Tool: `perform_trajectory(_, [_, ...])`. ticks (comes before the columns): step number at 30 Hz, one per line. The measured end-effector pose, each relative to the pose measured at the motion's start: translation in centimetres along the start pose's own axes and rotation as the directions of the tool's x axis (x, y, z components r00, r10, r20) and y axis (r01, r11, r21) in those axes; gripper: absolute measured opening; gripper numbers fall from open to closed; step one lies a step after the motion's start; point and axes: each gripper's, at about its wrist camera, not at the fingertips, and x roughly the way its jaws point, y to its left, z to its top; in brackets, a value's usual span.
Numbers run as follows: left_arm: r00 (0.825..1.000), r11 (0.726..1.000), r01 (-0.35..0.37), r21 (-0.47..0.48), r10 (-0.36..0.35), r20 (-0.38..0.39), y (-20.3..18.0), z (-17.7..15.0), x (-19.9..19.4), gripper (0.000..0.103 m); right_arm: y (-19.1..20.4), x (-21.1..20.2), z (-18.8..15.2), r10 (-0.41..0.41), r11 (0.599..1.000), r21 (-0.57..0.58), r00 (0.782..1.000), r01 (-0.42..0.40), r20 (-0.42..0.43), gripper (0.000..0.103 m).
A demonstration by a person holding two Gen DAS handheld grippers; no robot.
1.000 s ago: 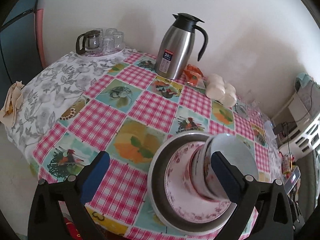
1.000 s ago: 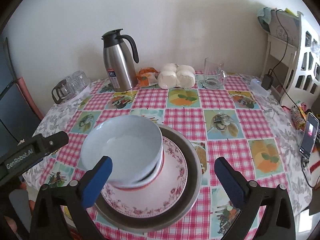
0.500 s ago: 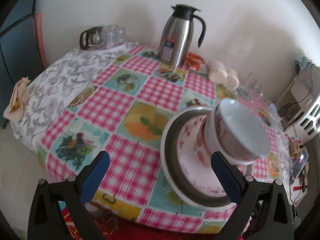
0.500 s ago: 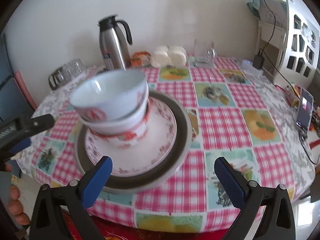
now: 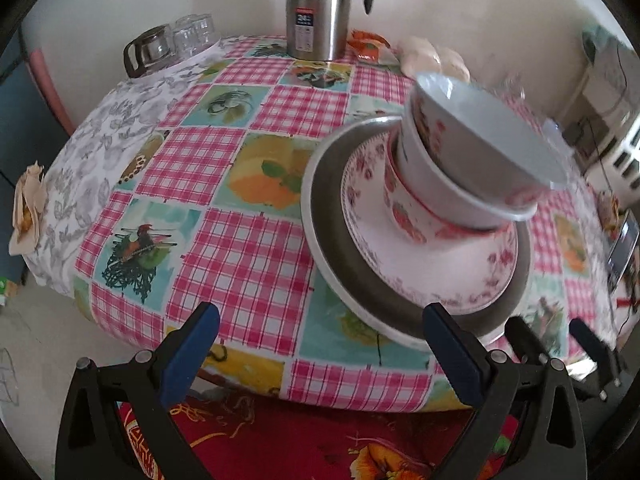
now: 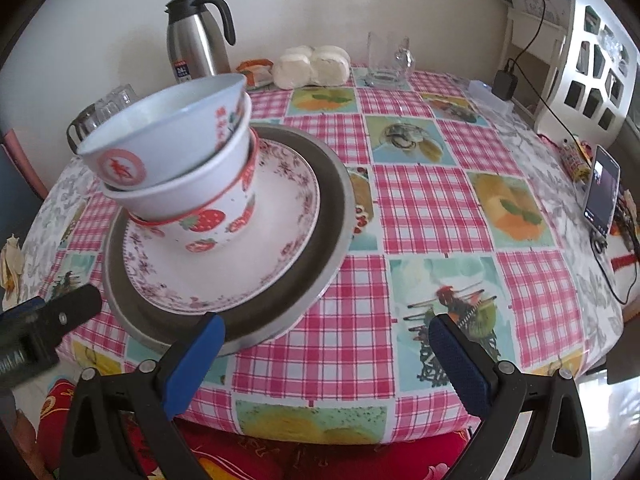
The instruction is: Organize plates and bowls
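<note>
Pink-checked cloth covers the round worktop. On it, near the front edge, sits the stack: grey metal plate at the bottom, floral plate inside it, strawberry bowl on that, then a white bowl, and a pale blue bowl nested on top, tilted. Left gripper: blue pads spread wide, nothing between them, held low at the worktop's front edge with its right pad in front of the grey plate's rim. Right gripper: pads likewise spread and empty, just right of the stack. Steel thermos jug and white buns stand at the far edge; a phone lies at the right.
</note>
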Motion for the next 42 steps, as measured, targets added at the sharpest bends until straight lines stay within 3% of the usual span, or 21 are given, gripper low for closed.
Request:
perform_trajectory(18, [0.995,0.998,-0.04,0.046,0.044,-0.086,-0.8,-1.5,1.2,0.101,-0.6,0.0,-0.8,-0.03,1.0,0.008,0.999,0.03,-0.038,0.103])
perform_trajectory(42, [0.995,0.999,-0.037,0.024,0.039,-0.095,-0.2,-2.4,1.4,0.101,-0.5,-0.4,-1.8,-0.031,0.999,0.009,0.998,0.031,-0.05,0.103])
